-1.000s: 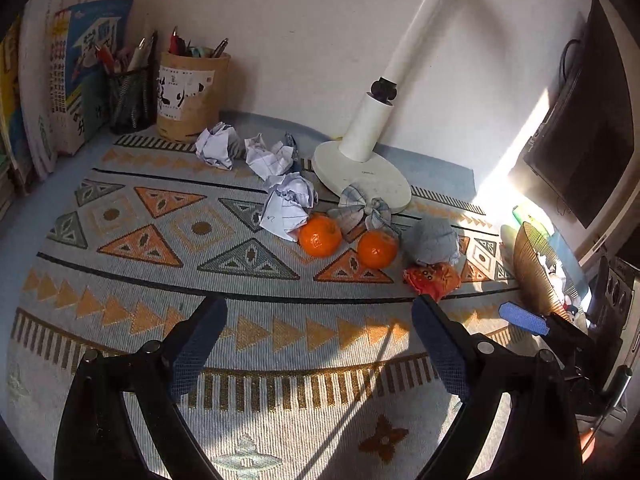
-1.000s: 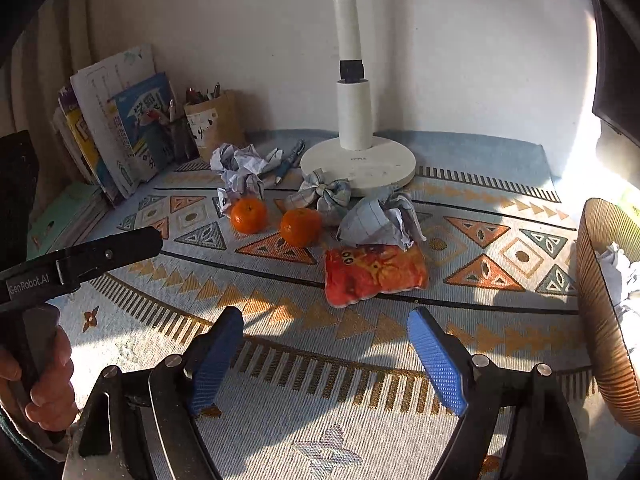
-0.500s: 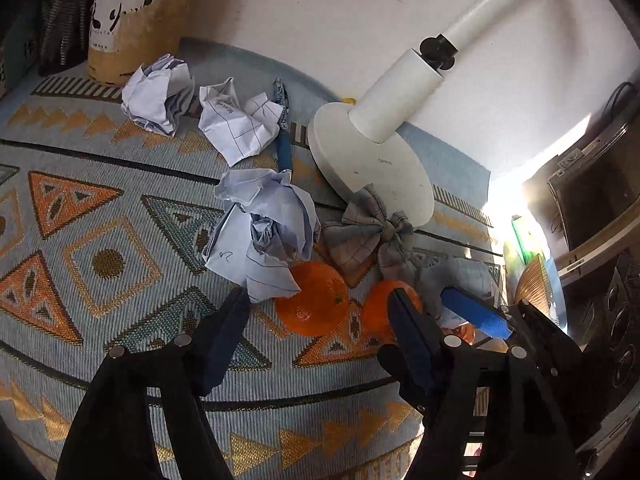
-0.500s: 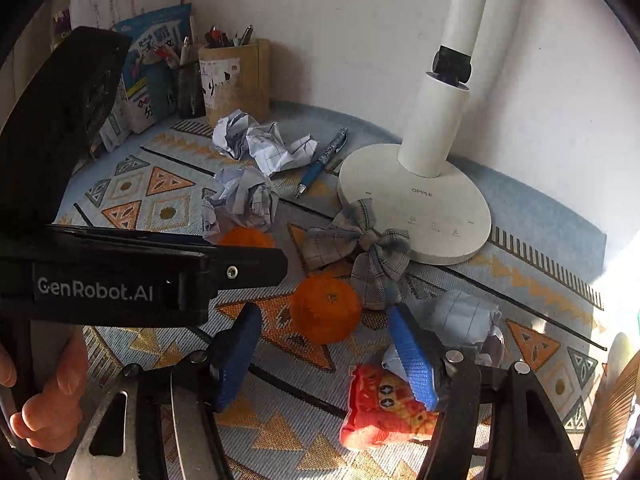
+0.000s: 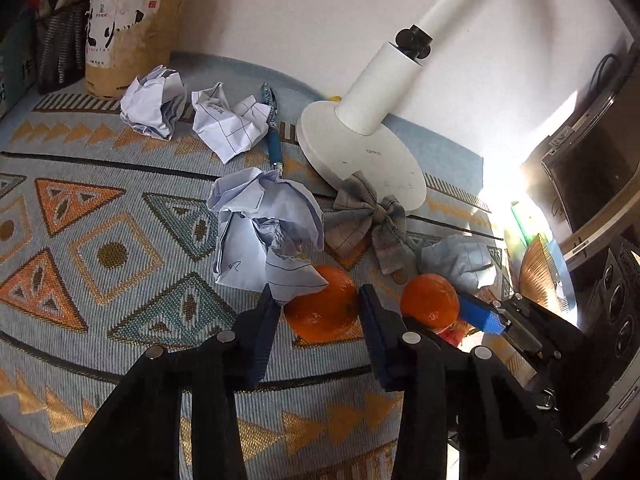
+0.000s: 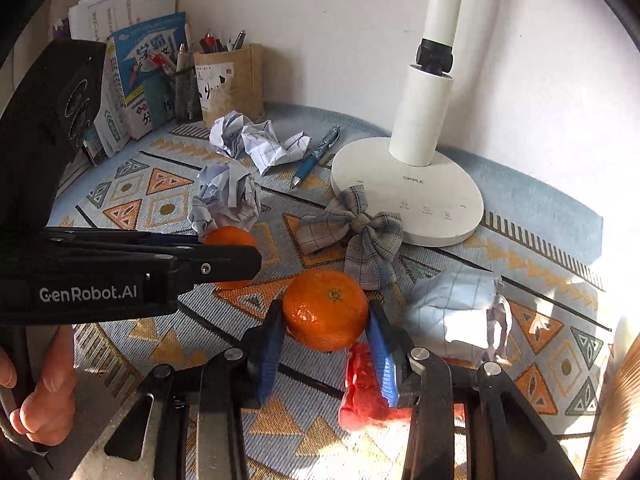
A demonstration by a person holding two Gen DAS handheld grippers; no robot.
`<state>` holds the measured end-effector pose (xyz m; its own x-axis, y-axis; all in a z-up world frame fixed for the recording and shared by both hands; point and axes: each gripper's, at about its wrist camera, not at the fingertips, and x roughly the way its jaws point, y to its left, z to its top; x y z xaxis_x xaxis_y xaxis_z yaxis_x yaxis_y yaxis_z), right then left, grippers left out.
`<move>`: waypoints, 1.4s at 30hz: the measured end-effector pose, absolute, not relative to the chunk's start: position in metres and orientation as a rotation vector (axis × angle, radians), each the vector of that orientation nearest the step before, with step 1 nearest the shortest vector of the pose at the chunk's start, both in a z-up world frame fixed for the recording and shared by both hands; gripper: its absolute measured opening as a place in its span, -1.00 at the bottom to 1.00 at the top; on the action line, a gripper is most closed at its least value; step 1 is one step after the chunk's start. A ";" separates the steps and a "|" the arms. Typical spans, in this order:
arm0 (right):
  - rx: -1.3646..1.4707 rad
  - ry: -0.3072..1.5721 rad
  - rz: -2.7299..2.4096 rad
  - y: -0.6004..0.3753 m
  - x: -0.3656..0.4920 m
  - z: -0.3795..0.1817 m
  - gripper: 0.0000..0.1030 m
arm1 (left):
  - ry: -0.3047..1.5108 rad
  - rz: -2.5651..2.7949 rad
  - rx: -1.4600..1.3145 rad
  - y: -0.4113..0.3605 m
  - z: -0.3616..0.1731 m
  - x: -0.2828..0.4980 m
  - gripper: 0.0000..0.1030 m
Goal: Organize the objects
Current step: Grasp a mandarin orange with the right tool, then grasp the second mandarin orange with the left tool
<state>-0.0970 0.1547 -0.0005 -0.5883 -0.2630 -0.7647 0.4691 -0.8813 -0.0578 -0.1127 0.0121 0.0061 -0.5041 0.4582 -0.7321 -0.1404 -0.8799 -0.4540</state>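
Observation:
Two oranges lie on the patterned mat in front of the lamp. The left orange (image 5: pixel 322 308) sits between the fingers of my left gripper (image 5: pixel 320 312), whose jaws are closing, and both pads touch its sides. A crumpled sheet (image 5: pixel 264 224) rests against this orange. The right orange (image 6: pixel 326 308) sits between the blue pads of my right gripper (image 6: pixel 326 324), also closing, with the pads against its sides. In the left wrist view this orange (image 5: pixel 430 300) shows with one blue pad (image 5: pixel 480 316) beside it. My left gripper (image 6: pixel 228 248) partly hides the left orange (image 6: pixel 230 236).
A white lamp base (image 6: pixel 404 192), a plaid bow (image 6: pixel 356 236), a blue pen (image 6: pixel 316 156), several crumpled paper balls (image 6: pixel 256 140) and a red snack packet (image 6: pixel 360 392) surround the oranges. Pen holders (image 6: pixel 228 84) and books (image 6: pixel 144 80) stand at the back left, a wicker basket (image 5: pixel 538 276) at the right.
Both grippers came forward and down over the mat to the oranges. Their jaws narrowed from wide open to the sides of one orange each.

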 end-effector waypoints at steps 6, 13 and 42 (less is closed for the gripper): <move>1.055 0.287 -2.493 0.184 -0.040 0.025 -0.23 | -0.467 2.350 -1.275 0.019 0.022 -0.072 -0.28; 1.049 0.244 -2.536 0.215 0.005 0.033 -0.23 | -0.651 2.096 -1.322 0.034 0.000 -0.049 -0.28; 1.204 0.051 -2.497 0.245 0.014 -0.008 -0.23 | -0.537 2.081 -1.267 0.015 0.010 -0.055 0.20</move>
